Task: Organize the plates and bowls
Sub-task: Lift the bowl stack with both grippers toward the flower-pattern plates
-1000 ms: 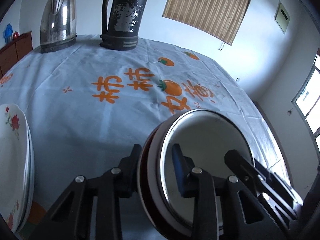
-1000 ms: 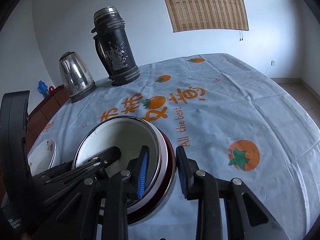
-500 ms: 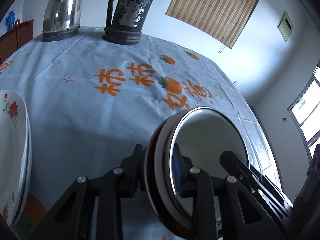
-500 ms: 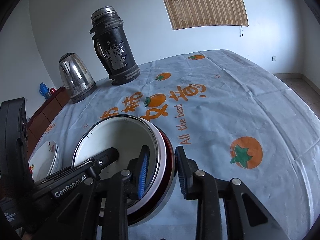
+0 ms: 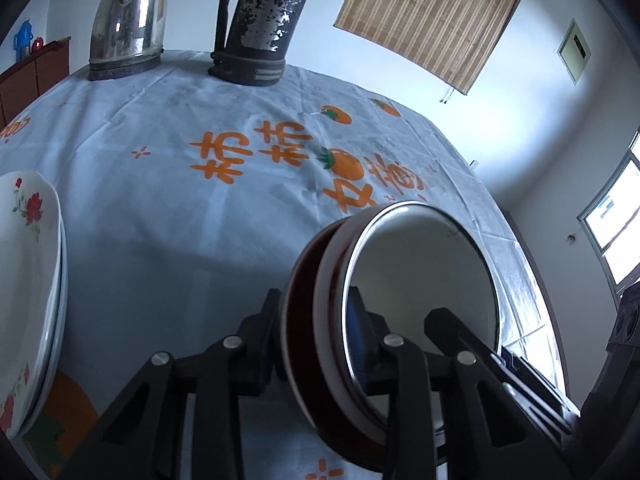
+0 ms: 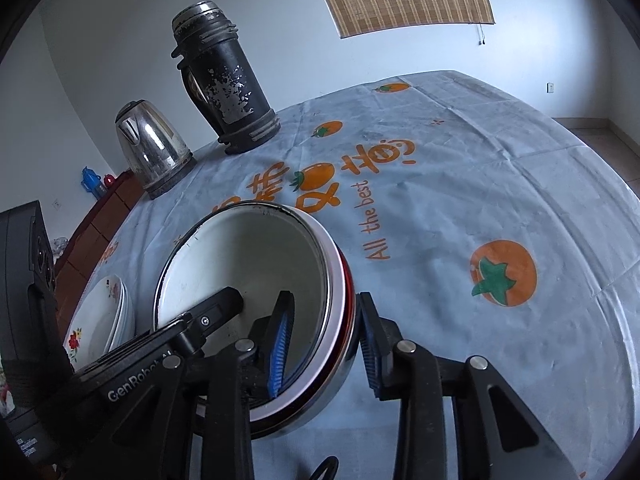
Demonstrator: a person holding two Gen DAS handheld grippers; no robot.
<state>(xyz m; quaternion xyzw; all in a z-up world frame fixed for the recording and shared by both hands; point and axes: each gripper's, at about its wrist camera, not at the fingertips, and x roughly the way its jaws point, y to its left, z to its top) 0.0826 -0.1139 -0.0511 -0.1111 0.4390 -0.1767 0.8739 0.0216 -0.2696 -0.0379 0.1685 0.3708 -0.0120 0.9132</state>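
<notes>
Your table (image 6: 500, 184) carries a pale cloth printed with orange fruit and orange lettering; take the stack of nested bowls (image 6: 256, 280) near its close edge as your reference. That stack shows a dark red outer bowl, a white one inside it and a metal-rimmed white bowl innermost, and it sits tilted, with both tongs across its rim from opposite sides.

Beyond the bowls, at the far side of the table, stand a worn black thermos flask (image 6: 224, 80) and, beside it, a steel electric kettle (image 6: 150, 148). A stack of white plates with red flowers (image 5: 28, 288) lies to the left of the bowls, well apart from them. A bamboo blind (image 5: 432, 20) hangs on the wall behind, and a wooden cabinet (image 6: 96, 220) stands past the table's left side.

Your left tongs (image 5: 312, 332) straddle the near rim of the stack, one finger outside against the red bowl, the other inside, and the pads press on it. Your right tongs (image 6: 324, 340) straddle the opposite rim, one blue pad (image 6: 280, 344) inside and one outside; its jaws are opening, and a gap shows at the outer pad.
</notes>
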